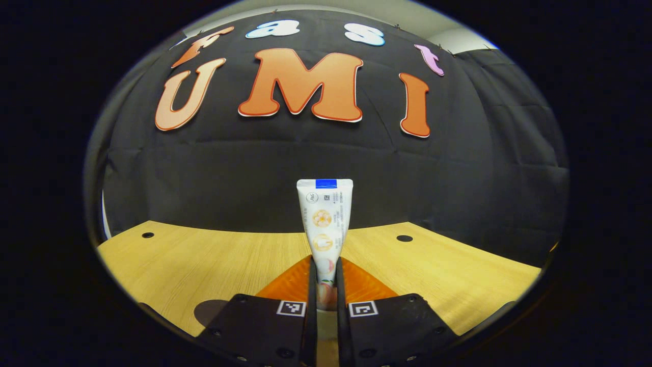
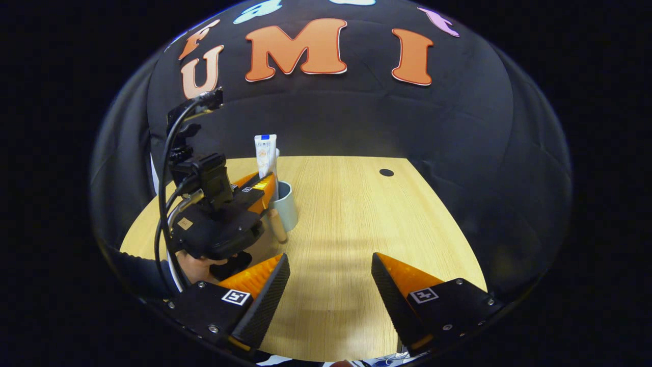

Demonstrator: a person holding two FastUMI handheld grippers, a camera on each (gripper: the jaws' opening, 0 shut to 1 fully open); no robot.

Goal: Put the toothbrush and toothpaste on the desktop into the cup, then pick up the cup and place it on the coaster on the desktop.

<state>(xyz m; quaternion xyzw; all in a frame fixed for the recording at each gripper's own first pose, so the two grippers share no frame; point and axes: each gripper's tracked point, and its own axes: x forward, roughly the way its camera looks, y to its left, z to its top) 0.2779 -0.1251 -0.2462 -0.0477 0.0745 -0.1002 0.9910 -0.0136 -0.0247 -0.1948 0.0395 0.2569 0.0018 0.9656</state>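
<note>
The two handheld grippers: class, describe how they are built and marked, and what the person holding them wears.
Each gripper has a black body with screws and a square black-and-white marker tag on each of its two wedge-shaped jaws. The right gripper shows ribbed inner faces. The left gripper carries a black camera block on top, with black and white cables looping from it. The hand beneath it comes out of a dark sleeve.

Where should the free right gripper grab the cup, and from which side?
Grip the cup low across its round wall, coming in level from its open right side. It stands upright; the left gripper holds the toothpaste above its rim, so the top looks blocked. The right gripper is open.
</note>
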